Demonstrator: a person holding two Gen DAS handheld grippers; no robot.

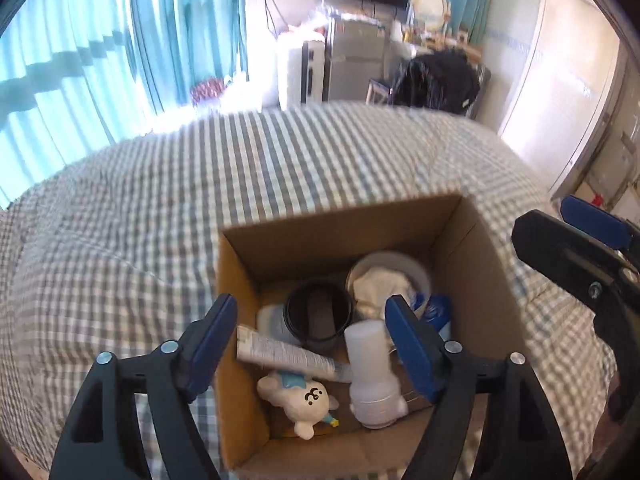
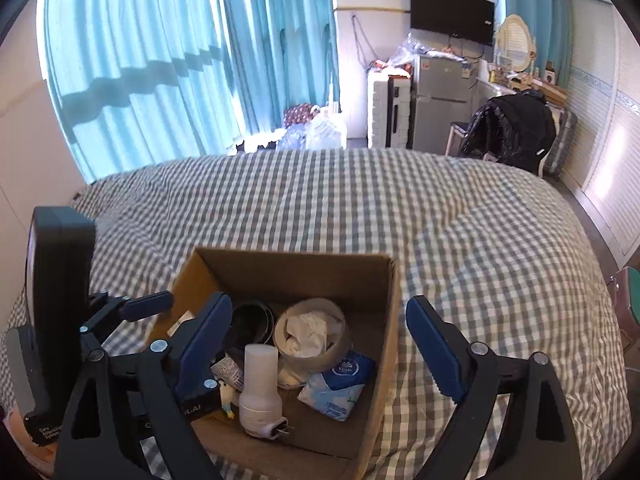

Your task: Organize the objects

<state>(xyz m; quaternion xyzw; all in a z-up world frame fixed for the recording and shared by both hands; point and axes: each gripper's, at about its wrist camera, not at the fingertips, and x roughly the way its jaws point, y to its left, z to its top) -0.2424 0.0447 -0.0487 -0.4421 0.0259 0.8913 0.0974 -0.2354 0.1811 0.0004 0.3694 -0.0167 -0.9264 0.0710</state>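
Both tools are released and hold nothing. The left tool (image 1: 310, 338) hovers directly over the cardboard box (image 1: 472, 240) on the bed (image 1: 160, 208); the white bottle (image 1: 370, 372) lies just below its tips, nearer its right finger, long axis running roughly toward the tool. The right tool (image 2: 320, 340) straddles the box's right wall.

Both wrist views look steeply down, close above the same cardboard box (image 1: 472, 240) on the bed (image 2: 440, 208).
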